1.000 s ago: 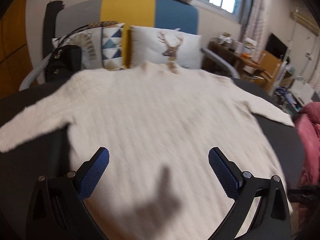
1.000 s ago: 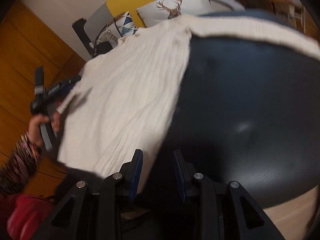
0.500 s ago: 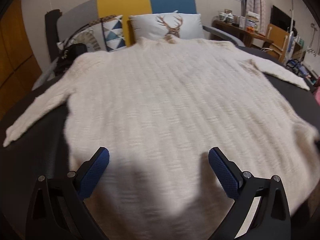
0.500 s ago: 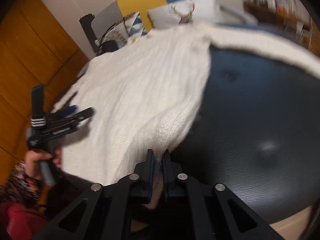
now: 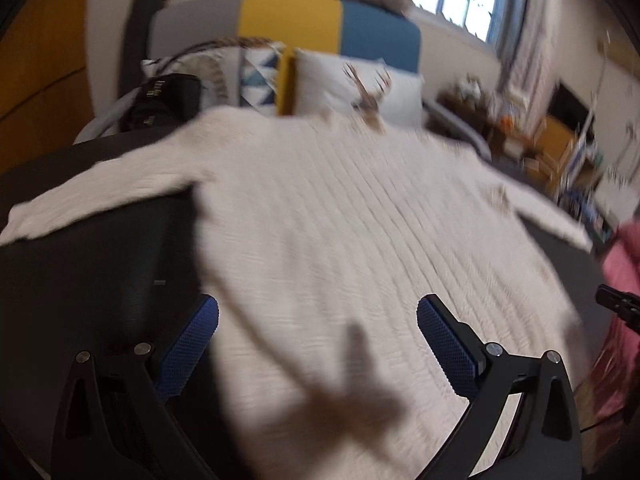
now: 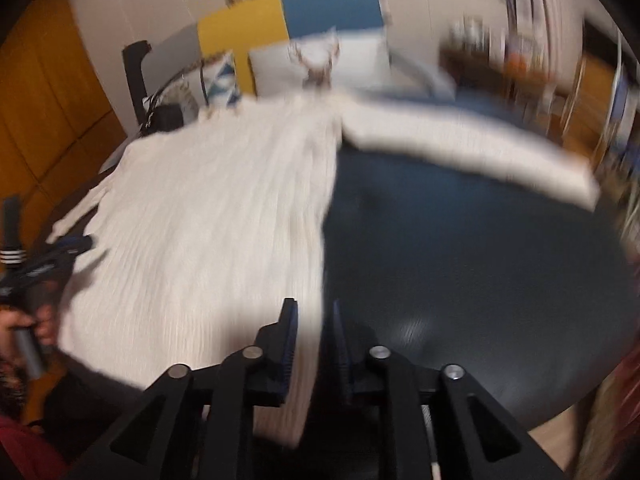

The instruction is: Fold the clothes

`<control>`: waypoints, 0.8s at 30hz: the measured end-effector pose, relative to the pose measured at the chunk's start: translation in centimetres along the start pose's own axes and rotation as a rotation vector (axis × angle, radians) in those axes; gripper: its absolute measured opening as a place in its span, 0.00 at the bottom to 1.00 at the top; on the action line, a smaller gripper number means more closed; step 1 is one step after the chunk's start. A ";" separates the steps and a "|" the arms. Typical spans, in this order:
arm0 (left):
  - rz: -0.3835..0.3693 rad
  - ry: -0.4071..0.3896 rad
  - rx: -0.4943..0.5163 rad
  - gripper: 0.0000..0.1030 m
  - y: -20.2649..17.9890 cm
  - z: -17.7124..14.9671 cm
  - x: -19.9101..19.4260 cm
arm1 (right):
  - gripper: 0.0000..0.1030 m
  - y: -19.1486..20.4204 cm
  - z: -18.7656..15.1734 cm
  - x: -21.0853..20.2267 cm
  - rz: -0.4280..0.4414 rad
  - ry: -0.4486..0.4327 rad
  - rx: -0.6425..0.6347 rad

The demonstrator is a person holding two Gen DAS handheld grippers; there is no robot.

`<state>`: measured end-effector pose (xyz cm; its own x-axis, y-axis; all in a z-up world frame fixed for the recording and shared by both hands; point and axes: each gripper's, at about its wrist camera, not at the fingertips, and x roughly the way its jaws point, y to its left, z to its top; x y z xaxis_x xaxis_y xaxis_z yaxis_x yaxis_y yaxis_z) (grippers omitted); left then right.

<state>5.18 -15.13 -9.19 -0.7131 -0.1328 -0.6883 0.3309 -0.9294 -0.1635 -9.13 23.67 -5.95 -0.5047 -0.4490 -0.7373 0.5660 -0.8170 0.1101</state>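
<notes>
A dark round table [image 6: 460,264] fills most of both views, and a cream knitted sweater [image 5: 360,248] lies spread flat across it, its ribs running from hem to neckline. The neckline points toward a sofa [image 5: 288,20] with grey, yellow and blue panels; a deer-print cushion [image 5: 360,84] sits just behind the collar. One sleeve [image 5: 96,196] stretches out over the bare tabletop on the left of the left wrist view, and the other sleeve [image 6: 472,152] reaches away across the table on the right of the right wrist view. A black bag [image 5: 164,100] rests on the sofa beside the patterned cushions.

The left gripper [image 5: 318,344] hovers over the sweater's lower part with its blue pads set wide apart and nothing between them. In the right wrist view it shows at the left edge, gripped by a hand [image 6: 32,324].

The right gripper [image 6: 314,340] sits at the sweater's side edge near the hem. Its jaws stand narrow and have just been opening, with a fold of the cream knit between them; blur hides whether the pads press on it.
</notes>
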 end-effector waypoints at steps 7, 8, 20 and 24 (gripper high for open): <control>-0.026 0.084 0.035 0.98 3.8 -3.2 -3.9 | 0.24 10.2 3.4 3.4 0.264 0.015 -0.218; -0.029 0.113 0.056 0.98 3.8 -4.0 -4.2 | 0.24 11.6 3.6 4.3 0.293 0.032 -0.248; -0.016 0.153 0.219 0.98 0.0 -6.6 -3.2 | 0.24 16.6 4.1 12.7 0.302 0.203 -0.274; -0.042 0.205 0.182 0.73 -0.3 -7.1 -1.0 | 0.24 15.8 3.2 12.8 0.309 0.214 -0.226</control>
<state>10.15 -12.28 -13.44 -0.5780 -0.0374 -0.8152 0.1736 -0.9817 -0.0780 -8.73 3.85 -11.48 -0.1564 -0.5555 -0.8167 0.8098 -0.5455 0.2159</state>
